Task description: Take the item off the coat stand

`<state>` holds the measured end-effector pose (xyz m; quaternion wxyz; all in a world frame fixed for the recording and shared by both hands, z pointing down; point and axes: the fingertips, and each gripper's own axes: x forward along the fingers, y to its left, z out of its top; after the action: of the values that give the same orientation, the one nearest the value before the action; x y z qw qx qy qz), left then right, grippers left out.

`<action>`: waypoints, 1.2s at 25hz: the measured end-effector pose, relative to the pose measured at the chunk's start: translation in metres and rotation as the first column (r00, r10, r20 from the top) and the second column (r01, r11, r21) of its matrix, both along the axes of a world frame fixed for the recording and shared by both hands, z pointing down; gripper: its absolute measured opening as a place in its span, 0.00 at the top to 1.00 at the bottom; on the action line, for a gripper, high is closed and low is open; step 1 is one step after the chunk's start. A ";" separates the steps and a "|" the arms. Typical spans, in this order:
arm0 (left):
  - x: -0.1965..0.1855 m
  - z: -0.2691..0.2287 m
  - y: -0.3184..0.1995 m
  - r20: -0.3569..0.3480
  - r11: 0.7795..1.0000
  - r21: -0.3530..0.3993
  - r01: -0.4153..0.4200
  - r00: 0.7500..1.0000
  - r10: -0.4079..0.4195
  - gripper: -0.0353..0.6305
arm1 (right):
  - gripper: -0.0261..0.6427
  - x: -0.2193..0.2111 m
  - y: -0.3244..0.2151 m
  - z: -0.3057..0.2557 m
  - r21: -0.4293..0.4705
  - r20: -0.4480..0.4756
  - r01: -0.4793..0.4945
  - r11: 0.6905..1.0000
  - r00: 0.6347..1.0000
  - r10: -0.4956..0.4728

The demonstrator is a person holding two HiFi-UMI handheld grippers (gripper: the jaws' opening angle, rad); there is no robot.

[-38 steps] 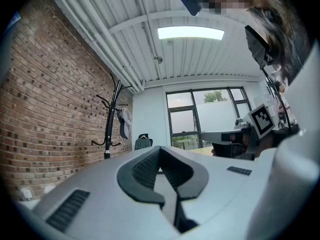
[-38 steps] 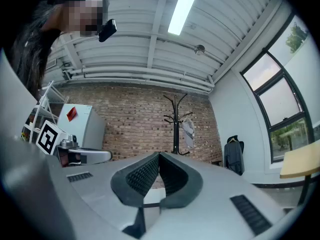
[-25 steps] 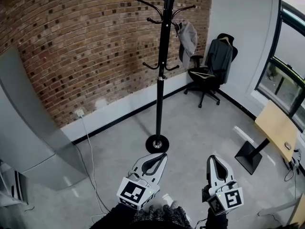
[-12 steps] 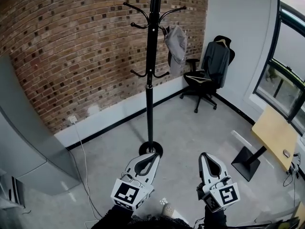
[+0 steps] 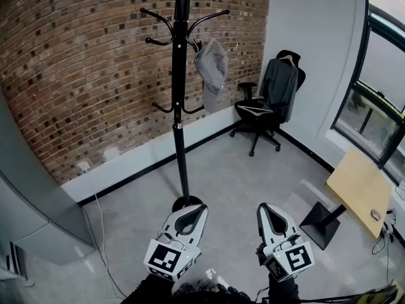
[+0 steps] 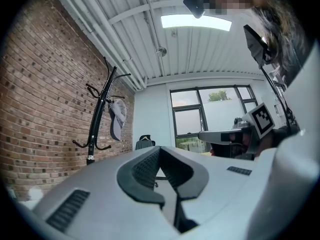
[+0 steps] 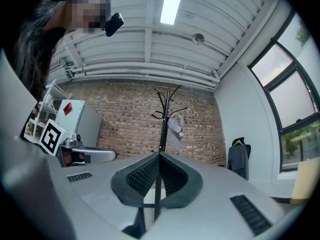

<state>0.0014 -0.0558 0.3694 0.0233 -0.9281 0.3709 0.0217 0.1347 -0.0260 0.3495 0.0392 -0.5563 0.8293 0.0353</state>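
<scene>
A black coat stand (image 5: 180, 106) rises in front of the brick wall, its round base (image 5: 187, 202) on the grey floor. A grey cap (image 5: 212, 65) hangs from an upper hook on its right side. The cap (image 6: 117, 116) shows in the left gripper view, and the cap (image 7: 175, 126) also shows in the right gripper view, far ahead of the jaws. My left gripper (image 5: 192, 211) is low, near the base, shut and empty. To its right, my right gripper (image 5: 268, 209) is also shut and empty. Both are far below the cap.
A black office chair (image 5: 262, 109) draped with a dark jacket stands in the far corner. A wooden table (image 5: 361, 182) on a black foot (image 5: 319, 223) is at the right, under the windows. A grey cabinet (image 5: 31, 201) fills the left, with a cable (image 5: 98, 233) across the floor.
The stand and cap have slid left in the head view and the room has shifted with them. Both grippers stay low and shut, drifting slightly left.
</scene>
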 end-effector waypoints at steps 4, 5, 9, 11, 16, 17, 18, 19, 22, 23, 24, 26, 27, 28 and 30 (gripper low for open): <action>0.025 0.003 -0.013 0.008 1.000 0.004 -0.009 1.000 0.009 0.94 | 0.95 0.027 -0.014 0.002 0.015 0.011 -0.014 1.000 1.000 0.013; 0.031 0.004 -0.016 0.011 1.000 0.005 -0.011 1.000 0.011 0.94 | 0.95 0.034 -0.017 0.002 0.019 0.016 -0.020 1.000 1.000 0.020; 0.040 0.007 -0.030 0.022 1.000 0.000 -0.003 1.000 0.003 0.94 | 0.95 0.049 -0.031 0.005 0.021 0.035 -0.031 0.999 0.999 0.030; 0.041 0.006 -0.036 0.020 1.000 -0.004 0.005 1.000 -0.005 0.94 | 0.95 0.050 -0.037 0.007 0.016 0.042 -0.026 1.000 0.999 0.025; 0.044 0.012 -0.055 0.036 1.000 -0.013 0.011 0.999 -0.011 0.94 | 0.95 0.054 -0.057 0.012 0.004 0.056 -0.020 1.000 0.998 0.019; 0.044 0.013 -0.061 0.036 1.000 -0.016 0.013 0.999 -0.012 0.94 | 0.95 0.054 -0.062 0.014 0.001 0.057 -0.021 1.000 0.998 0.021; 0.044 0.014 -0.067 0.036 1.000 -0.018 0.013 0.999 -0.013 0.94 | 0.95 0.055 -0.067 0.015 0.001 0.058 -0.022 1.000 0.998 0.022; 0.044 0.015 -0.074 0.035 1.000 -0.018 0.013 0.999 -0.012 0.94 | 0.95 0.055 -0.072 0.015 0.003 0.057 -0.024 1.000 0.998 0.024; 0.048 0.013 -0.096 0.022 1.000 -0.014 0.003 1.000 -0.003 0.94 | 0.95 0.059 -0.089 0.014 0.015 0.055 -0.031 0.999 0.998 0.031; 0.050 0.012 -0.104 0.016 1.000 -0.011 0.002 1.000 -0.002 0.94 | 0.95 0.060 -0.095 0.012 0.020 0.059 -0.033 0.999 0.998 0.032; 0.052 0.010 -0.112 0.012 1.000 -0.007 0.002 1.000 -0.002 0.94 | 0.95 0.062 -0.102 0.010 0.023 0.061 -0.037 0.999 0.997 0.036; 0.054 0.008 -0.130 0.013 1.000 0.002 -0.001 1.000 0.001 0.94 | 0.95 0.067 -0.118 0.011 0.014 0.048 -0.055 0.998 0.997 0.054; 0.054 0.007 -0.139 0.011 1.000 0.003 -0.001 1.000 0.001 0.94 | 0.95 0.070 -0.126 0.011 0.010 0.042 -0.062 0.998 0.997 0.061; 0.054 0.007 -0.148 0.006 1.000 0.002 0.002 1.000 -0.002 0.94 | 0.95 0.071 -0.134 0.011 0.010 0.038 -0.065 0.998 0.997 0.065; 0.053 0.006 -0.166 0.003 1.000 0.003 0.007 1.000 -0.007 0.94 | 0.95 0.072 -0.149 0.009 0.013 0.034 -0.065 0.998 0.997 0.065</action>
<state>0.0544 -0.2215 0.3755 0.0251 -0.9267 0.3743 0.0209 0.2065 -0.1746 0.3587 0.0561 -0.5832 0.8097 0.0331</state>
